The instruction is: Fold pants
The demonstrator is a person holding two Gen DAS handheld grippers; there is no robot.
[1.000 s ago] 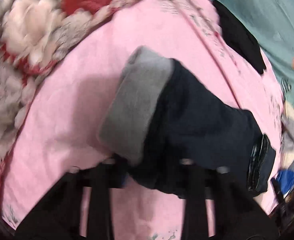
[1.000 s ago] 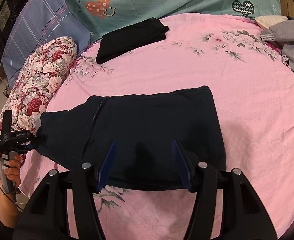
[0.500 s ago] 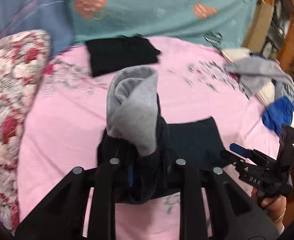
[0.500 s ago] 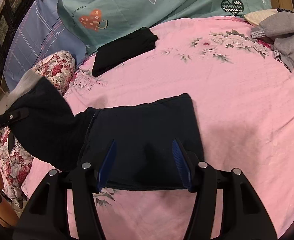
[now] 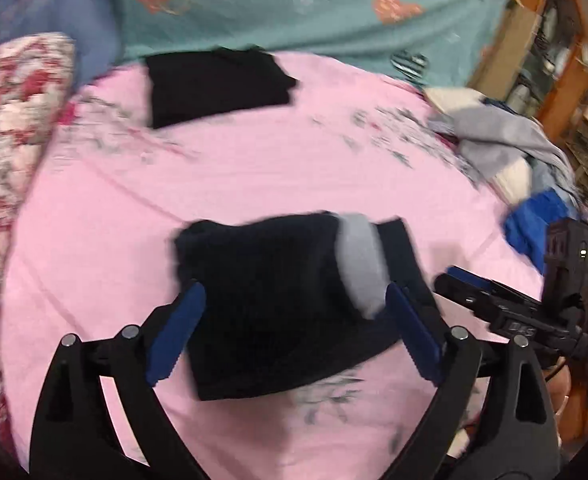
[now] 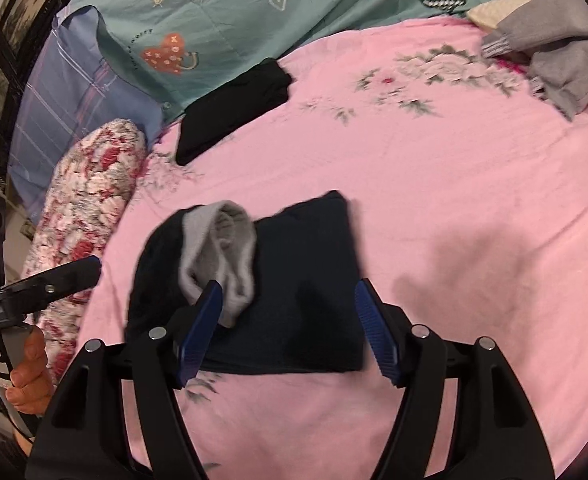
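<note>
Dark navy pants (image 5: 254,264) with a grey fleece lining (image 5: 360,264) lie folded on the pink bedsheet (image 5: 214,184). The turned-over leg end rests on top, with its lining (image 6: 218,252) showing. My left gripper (image 5: 294,292) hovers over the bundle. Its jaws are opening wide and the pads press on nothing. My right gripper (image 6: 288,288) hangs above the pants (image 6: 306,264), near their front edge. Its jaws are also opening, with cloth below them but none gripped. A hand (image 6: 26,376) holds the left tool at the left edge.
A folded black garment (image 5: 214,84) lies at the far side of the bed, near the teal pillow (image 5: 294,8). A floral pillow (image 6: 90,208) lies along the left side. Grey clothes (image 6: 554,52) and a blue garment (image 5: 534,224) are piled on the right.
My left gripper, shut on the pant leg end, swung it over onto the folded part, then let go and spread wide. My right gripper's jaws widened a little.
</note>
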